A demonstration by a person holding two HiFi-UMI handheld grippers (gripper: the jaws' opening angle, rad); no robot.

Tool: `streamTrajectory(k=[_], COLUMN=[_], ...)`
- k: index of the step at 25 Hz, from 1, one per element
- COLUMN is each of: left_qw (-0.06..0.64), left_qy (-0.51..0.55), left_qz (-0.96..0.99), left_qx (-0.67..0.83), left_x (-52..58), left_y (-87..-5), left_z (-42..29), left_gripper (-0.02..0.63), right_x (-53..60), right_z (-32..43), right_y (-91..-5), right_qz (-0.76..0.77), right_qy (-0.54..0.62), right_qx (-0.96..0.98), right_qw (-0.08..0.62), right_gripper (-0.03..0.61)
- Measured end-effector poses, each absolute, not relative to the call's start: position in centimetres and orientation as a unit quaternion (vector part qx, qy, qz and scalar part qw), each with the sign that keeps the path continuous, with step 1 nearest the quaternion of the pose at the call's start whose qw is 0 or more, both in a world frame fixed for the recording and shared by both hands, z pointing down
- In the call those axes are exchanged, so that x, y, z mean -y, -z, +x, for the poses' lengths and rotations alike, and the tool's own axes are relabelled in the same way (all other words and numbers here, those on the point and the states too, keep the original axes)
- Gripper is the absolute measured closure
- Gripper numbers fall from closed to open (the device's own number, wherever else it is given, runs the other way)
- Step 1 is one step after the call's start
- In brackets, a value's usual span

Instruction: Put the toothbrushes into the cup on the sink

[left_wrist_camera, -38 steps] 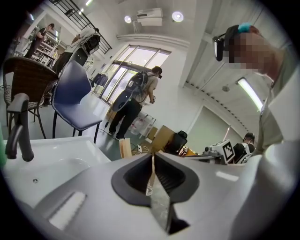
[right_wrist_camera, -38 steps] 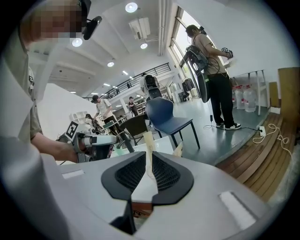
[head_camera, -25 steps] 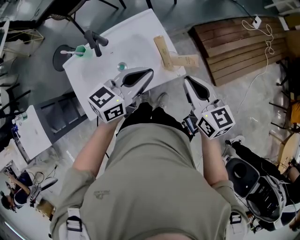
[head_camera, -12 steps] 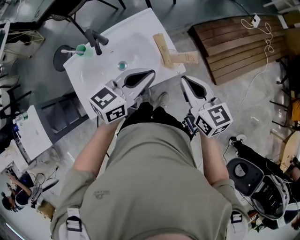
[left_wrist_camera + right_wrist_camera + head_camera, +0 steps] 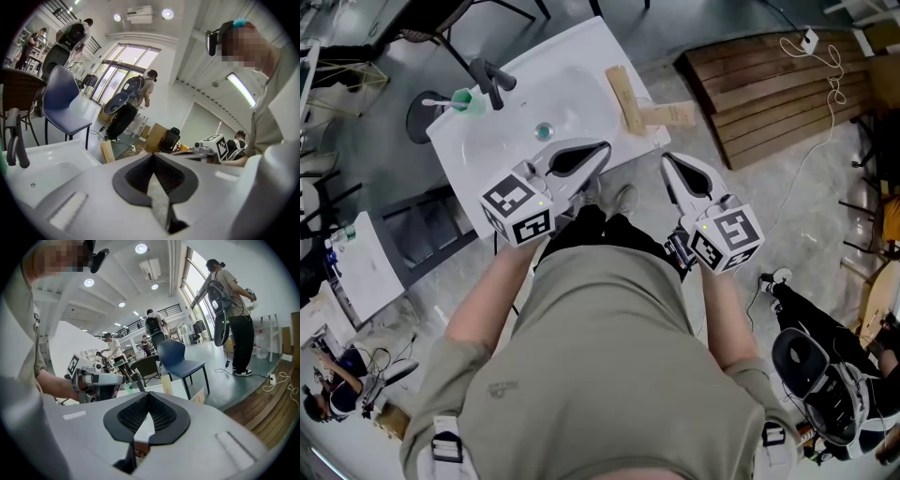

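A green cup (image 5: 463, 100) with a white toothbrush (image 5: 436, 102) sticking out stands at upper left on the sink (image 5: 581, 70), beside the faucet (image 5: 492, 82). Well apart, at centre frame, the left gripper (image 5: 598, 152) and right gripper (image 5: 667, 161) hover, fingers pressed together, empty. The right gripper has edged slightly left since a second ago.

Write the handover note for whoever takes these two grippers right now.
Left gripper: shut, empty, held over the near edge of the sink.
Right gripper: shut, empty, just off the sink's near right corner.
Green cup: at the sink's far left corner, beside the faucet. One white-handled toothbrush sticks out of it.
Two flat tan packs lie at the sink's right edge; what they hold cannot be told.
Done: one brush in the cup.
Left: no loose brush shows, so the packs are probably worth checking for more.
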State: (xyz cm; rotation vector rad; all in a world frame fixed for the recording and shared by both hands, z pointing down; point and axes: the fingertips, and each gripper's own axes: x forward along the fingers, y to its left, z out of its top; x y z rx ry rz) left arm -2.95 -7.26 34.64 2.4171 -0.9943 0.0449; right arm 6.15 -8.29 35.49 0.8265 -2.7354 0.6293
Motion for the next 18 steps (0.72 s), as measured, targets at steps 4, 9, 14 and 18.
streamTrajectory(k=[4, 9, 14, 18], left_qw=[0.261, 0.262, 0.263, 0.263], left_qy=[-0.018, -0.018, -0.018, -0.019], left_qz=[0.894, 0.894, 0.892, 0.891], left_qx=[0.365, 0.364, 0.368, 0.369], left_x=[7.31, 7.45, 7.82, 7.82], left_y=[-34.77, -34.81, -34.86, -34.95], left_z=[-2.76, -2.73, -3.12, -3.08], left_gripper=[0.607, 0.607, 0.608, 0.607], right_x=[8.37, 8.43, 8.68, 8.66], right_z=[6.08, 5.99, 6.05, 6.24], right_y=[-35.61, -35.72, -35.73, -35.84], right_qz=[0.28, 0.279, 0.279, 0.281], right_qy=[-0.213, -0.209, -0.21, -0.211], right_qx=[0.93, 0.93, 0.929, 0.928], right_qw=[0.11, 0.118, 0.119, 0.118], right_gripper=[0.567, 0.568, 0.566, 0.568])
